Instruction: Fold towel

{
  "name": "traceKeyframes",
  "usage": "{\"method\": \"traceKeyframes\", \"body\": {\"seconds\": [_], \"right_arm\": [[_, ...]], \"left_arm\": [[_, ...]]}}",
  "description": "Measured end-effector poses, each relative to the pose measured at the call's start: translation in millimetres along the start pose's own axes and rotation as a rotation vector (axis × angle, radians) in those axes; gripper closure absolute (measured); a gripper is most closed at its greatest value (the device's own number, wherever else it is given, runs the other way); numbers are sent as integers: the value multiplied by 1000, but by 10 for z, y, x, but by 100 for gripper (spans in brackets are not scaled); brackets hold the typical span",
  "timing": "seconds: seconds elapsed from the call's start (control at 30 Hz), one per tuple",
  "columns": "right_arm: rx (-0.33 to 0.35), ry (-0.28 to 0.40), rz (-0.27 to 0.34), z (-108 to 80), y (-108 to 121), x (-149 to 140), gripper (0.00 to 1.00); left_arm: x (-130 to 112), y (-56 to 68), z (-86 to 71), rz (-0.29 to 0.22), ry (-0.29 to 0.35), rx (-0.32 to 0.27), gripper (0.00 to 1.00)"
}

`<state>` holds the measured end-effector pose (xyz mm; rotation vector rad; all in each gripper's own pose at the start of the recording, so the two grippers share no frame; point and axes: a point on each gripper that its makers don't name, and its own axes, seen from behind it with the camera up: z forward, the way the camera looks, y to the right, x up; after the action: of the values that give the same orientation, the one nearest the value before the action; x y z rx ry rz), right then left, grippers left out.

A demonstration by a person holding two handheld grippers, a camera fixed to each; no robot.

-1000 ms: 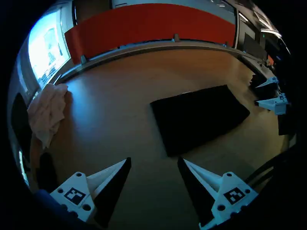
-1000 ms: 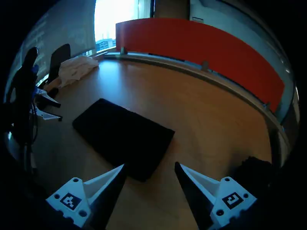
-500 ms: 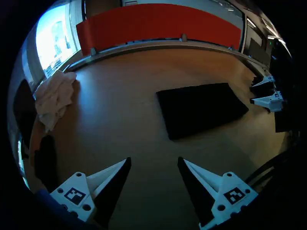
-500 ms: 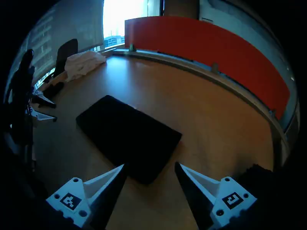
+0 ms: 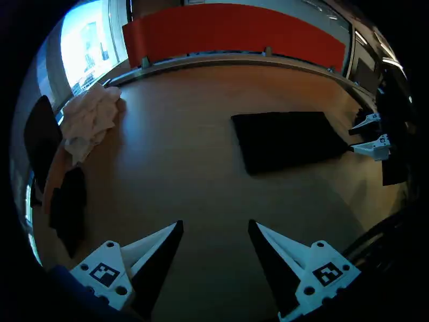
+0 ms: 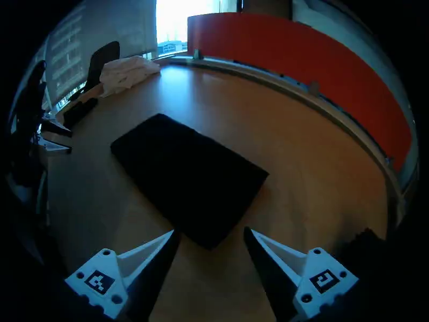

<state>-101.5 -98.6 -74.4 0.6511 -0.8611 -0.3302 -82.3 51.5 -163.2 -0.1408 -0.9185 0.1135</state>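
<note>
A dark folded towel [image 5: 287, 138] lies flat on the wooden table [image 5: 177, 161], a neat rectangle. In the left gripper view my left gripper [image 5: 214, 236] is open and empty, well short of the towel, which sits ahead and to the right. In the right gripper view the same towel [image 6: 187, 172] lies just beyond my right gripper [image 6: 210, 244], which is open with nothing between its fingers. The right gripper [image 5: 370, 137] also appears at the towel's far right edge in the left gripper view, and the left gripper [image 6: 51, 138] shows at the left edge of the right gripper view.
A crumpled pale cloth [image 5: 88, 121] sits at the table's far left corner, with a dark item [image 5: 67, 206] near the left edge. A red partition [image 5: 236, 29] runs along the back. Another dark heap [image 6: 364, 247] lies at the right in the right gripper view.
Both grippers have drifted: in the left gripper view the towel slid right and farther off; in the right gripper view it moved closer. Both stayed open.
</note>
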Motion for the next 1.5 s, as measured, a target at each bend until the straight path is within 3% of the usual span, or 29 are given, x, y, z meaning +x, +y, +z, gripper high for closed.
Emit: {"method": "traceKeyframes", "body": {"seconds": [0.17, 0.43, 0.67, 1.0, 1.5], "right_arm": [[19, -17, -9, 35, -10, -68, 17], [67, -83, -30, 48, -61, -202, 47], [82, -92, -60, 67, -39, -185, 56], [101, -105, -67, 102, -19, -177, 93], [77, -42, -42, -49, -23, 49, 96]], "left_arm": [[-84, -50, -48, -13, -7, 13, 10], [-156, -104, -109, -28, -11, 25, 10], [-214, -157, -138, -33, -19, 33, 10], [-238, -206, -145, -37, -24, 38, 10], [-200, -151, -122, -27, -24, 23, 10]]}}
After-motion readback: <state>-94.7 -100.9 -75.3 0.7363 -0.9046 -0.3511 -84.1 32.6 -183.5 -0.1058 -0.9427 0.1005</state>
